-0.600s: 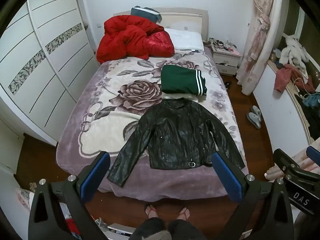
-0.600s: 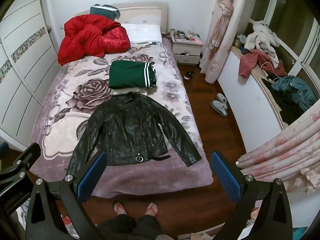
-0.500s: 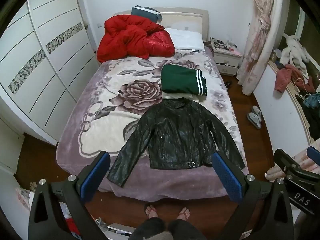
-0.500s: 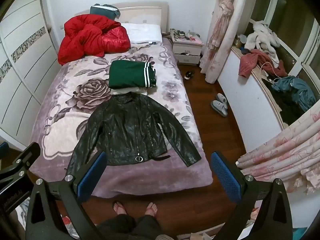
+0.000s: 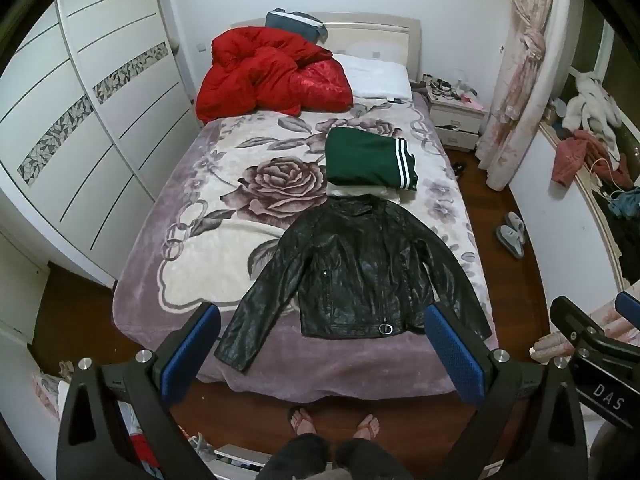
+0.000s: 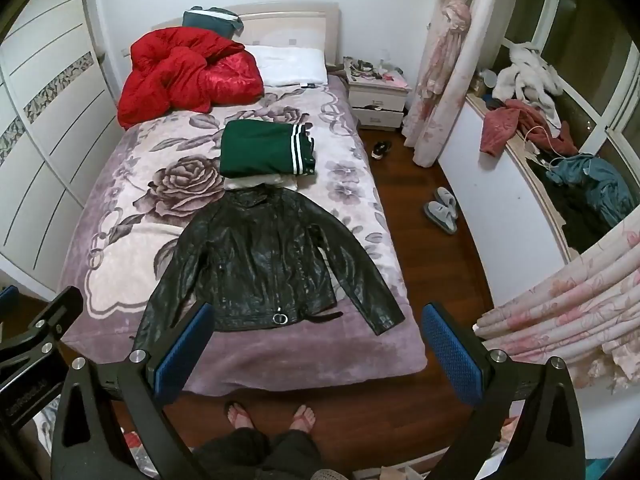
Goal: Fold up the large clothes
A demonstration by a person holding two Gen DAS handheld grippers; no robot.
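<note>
A black leather jacket (image 5: pixel 356 268) (image 6: pixel 260 264) lies flat and face up near the foot of the bed (image 5: pixel 192 200) (image 6: pixel 120 200), sleeves spread down and outward. My left gripper (image 5: pixel 320 350) hangs high above the bed's foot, open, with nothing between its blue pads. My right gripper (image 6: pixel 316 350) is held just as high to the right, also open and empty. Each gripper shows at the edge of the other's view. Beyond the jacket's collar a folded green garment with white stripes (image 5: pixel 368 158) (image 6: pixel 266 148) rests on a folded white one.
A red quilt (image 5: pixel 268 76) and a white pillow (image 5: pixel 380 78) lie at the head. A white wardrobe (image 5: pixel 80 120) lines the left. Nightstand (image 6: pixel 378 98), curtains (image 6: pixel 440 52), slippers (image 6: pixel 442 210) and a cluttered ledge (image 6: pixel 532 120) are on the right. The person's feet (image 6: pixel 272 416) stand at the bed's foot.
</note>
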